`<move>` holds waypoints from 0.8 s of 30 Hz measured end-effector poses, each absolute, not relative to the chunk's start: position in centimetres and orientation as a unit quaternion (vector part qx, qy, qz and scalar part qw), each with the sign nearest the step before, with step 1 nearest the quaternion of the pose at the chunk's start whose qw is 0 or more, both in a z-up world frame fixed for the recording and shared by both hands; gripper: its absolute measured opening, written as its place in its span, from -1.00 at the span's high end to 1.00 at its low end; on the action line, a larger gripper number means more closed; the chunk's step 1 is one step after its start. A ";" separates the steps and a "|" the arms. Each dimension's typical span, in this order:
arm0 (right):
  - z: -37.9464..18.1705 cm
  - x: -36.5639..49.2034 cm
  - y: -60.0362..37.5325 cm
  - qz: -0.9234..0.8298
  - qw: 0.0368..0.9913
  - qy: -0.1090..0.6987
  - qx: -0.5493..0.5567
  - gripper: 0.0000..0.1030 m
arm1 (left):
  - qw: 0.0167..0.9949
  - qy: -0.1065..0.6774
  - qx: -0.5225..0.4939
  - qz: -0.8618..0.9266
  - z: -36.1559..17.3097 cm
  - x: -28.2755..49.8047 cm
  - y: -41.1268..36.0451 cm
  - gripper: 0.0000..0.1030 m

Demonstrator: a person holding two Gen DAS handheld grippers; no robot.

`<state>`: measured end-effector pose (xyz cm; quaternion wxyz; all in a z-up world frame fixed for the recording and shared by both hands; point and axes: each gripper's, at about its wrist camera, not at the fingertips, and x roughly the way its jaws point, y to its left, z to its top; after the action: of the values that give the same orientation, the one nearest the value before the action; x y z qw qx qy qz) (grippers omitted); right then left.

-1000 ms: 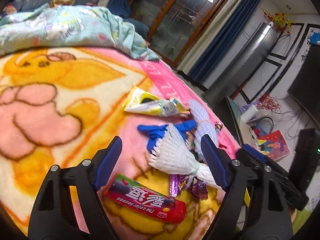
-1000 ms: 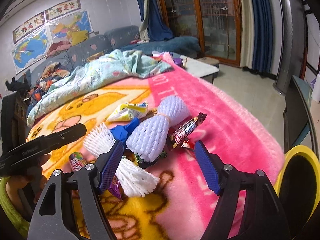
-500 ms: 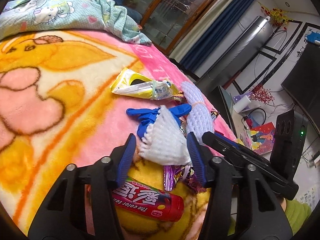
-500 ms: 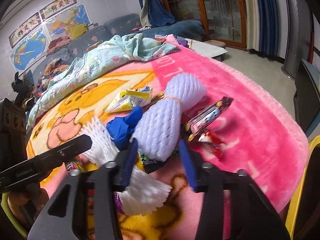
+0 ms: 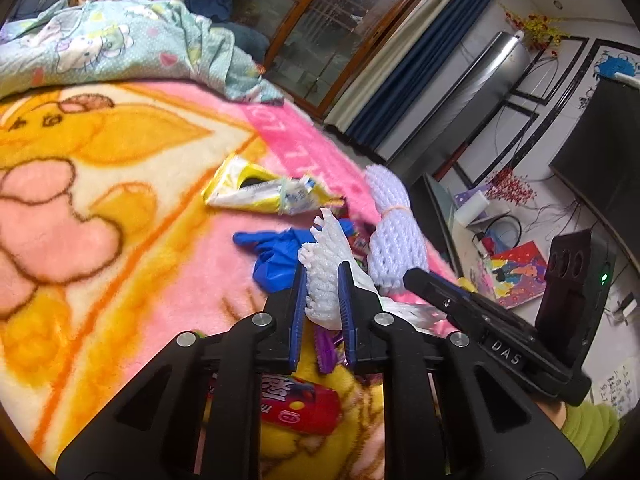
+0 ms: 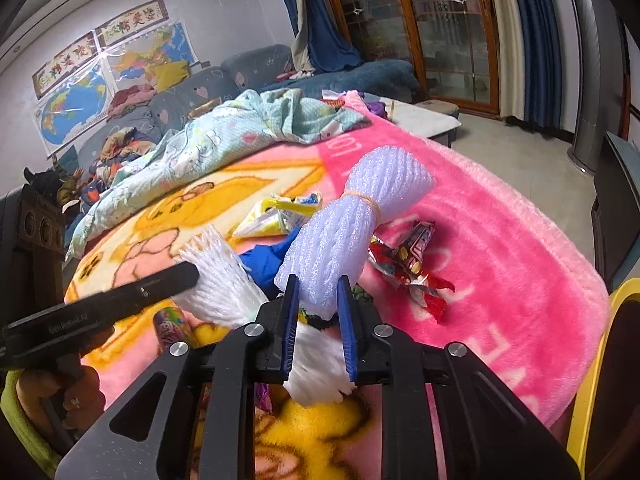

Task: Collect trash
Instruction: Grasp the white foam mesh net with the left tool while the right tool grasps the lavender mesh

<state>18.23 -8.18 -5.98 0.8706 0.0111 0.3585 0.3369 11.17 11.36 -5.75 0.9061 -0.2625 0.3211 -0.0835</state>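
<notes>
Trash lies on a pink and yellow blanket (image 5: 100, 184). My left gripper (image 5: 323, 280) is shut on a white foam fruit net (image 5: 326, 256). My right gripper (image 6: 318, 292) is shut on the near end of a lilac foam net (image 6: 352, 220) tied with a rubber band; this net also shows in the left wrist view (image 5: 394, 232). Around them lie a blue glove (image 5: 276, 256), a yellow wrapper (image 5: 260, 194), a red candy tube (image 5: 296, 400), a purple foil wrapper (image 5: 326, 354) and a red candy-bar wrapper (image 6: 412, 264). The white net (image 6: 224, 280) shows in the right wrist view too.
A crumpled light-blue quilt (image 6: 224, 136) covers the far side of the bed. A yellow-rimmed bin (image 6: 596, 360) stands at the bed's right edge. A glass TV stand (image 5: 440, 216) and a sofa (image 6: 168, 100) stand beyond the bed.
Both grippers were open one second ago and have closed: the left on the white foam net, the right on the lilac foam net. Both have moved in closer to the pile.
</notes>
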 end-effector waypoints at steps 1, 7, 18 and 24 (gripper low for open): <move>-5.8 18.2 -8.3 0.337 0.871 0.356 0.012 0.65 | 0.909 0.313 -0.262 -0.082 -5.3 10.9 11.5 0.81; -4.4 17.5 -9.7 0.337 0.879 0.337 0.017 0.65 | 0.922 0.284 -0.254 -0.070 -3.2 10.0 11.8 0.81; -2.6 17.0 -11.9 0.324 0.891 0.318 0.028 0.67 | 0.938 0.245 -0.238 -0.056 -0.2 8.5 11.7 0.82; -1.9 16.9 -12.9 0.313 0.897 0.311 0.030 0.69 | 0.942 0.236 -0.232 -0.056 0.6 8.3 11.1 0.82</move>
<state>16.89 -12.95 -1.87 0.8967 0.0300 0.3113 0.3133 8.28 11.14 0.62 0.9421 -0.2319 0.2357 -0.0563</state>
